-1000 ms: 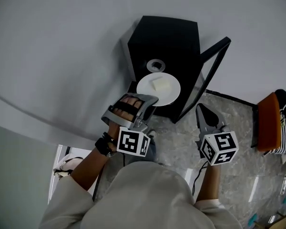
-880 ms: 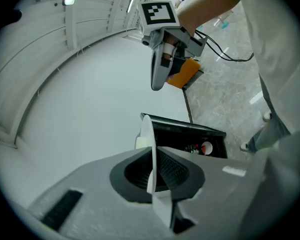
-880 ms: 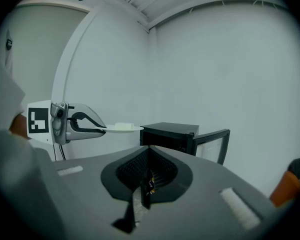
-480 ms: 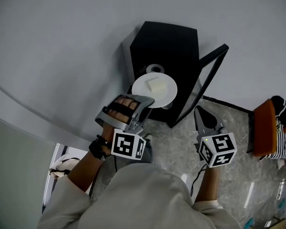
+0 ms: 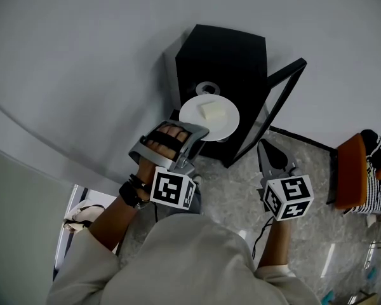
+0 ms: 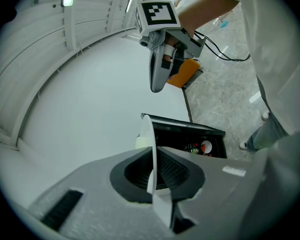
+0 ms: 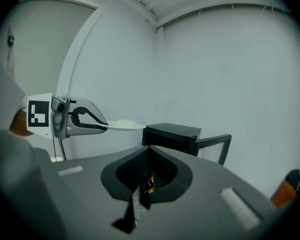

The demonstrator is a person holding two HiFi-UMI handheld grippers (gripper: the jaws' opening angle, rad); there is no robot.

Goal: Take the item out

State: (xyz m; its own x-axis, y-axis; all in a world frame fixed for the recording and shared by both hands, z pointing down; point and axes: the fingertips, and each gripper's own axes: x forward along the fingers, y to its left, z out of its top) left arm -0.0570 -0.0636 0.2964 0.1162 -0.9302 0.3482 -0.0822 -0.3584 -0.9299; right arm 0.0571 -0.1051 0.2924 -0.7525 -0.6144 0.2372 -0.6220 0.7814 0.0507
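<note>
A white plate [image 5: 221,126] carries a pale rectangular block [image 5: 212,110] and hangs level in front of the black box [image 5: 222,53], whose door [image 5: 276,103] stands open to the right. My left gripper [image 5: 200,134] is shut on the plate's near rim. In the left gripper view the plate [image 6: 151,154] shows edge-on between the jaws, with the block [image 6: 142,142] to its left. The right gripper view shows the left gripper [image 7: 100,126], the plate [image 7: 121,127] and the block [image 7: 126,122] from the side. My right gripper [image 5: 265,146] hangs shut and empty beside the door.
The box [image 7: 172,133] stands on a grey marble floor [image 5: 305,170] against a white wall. An orange chair [image 5: 352,164] with striped cloth [image 5: 376,170] is at the right. A cable [image 5: 261,234] trails below the right gripper. Shoes [image 5: 82,218] lie at the lower left.
The plate stays in the left gripper and has hardly shifted in front of the box. The right gripper holds its place.
</note>
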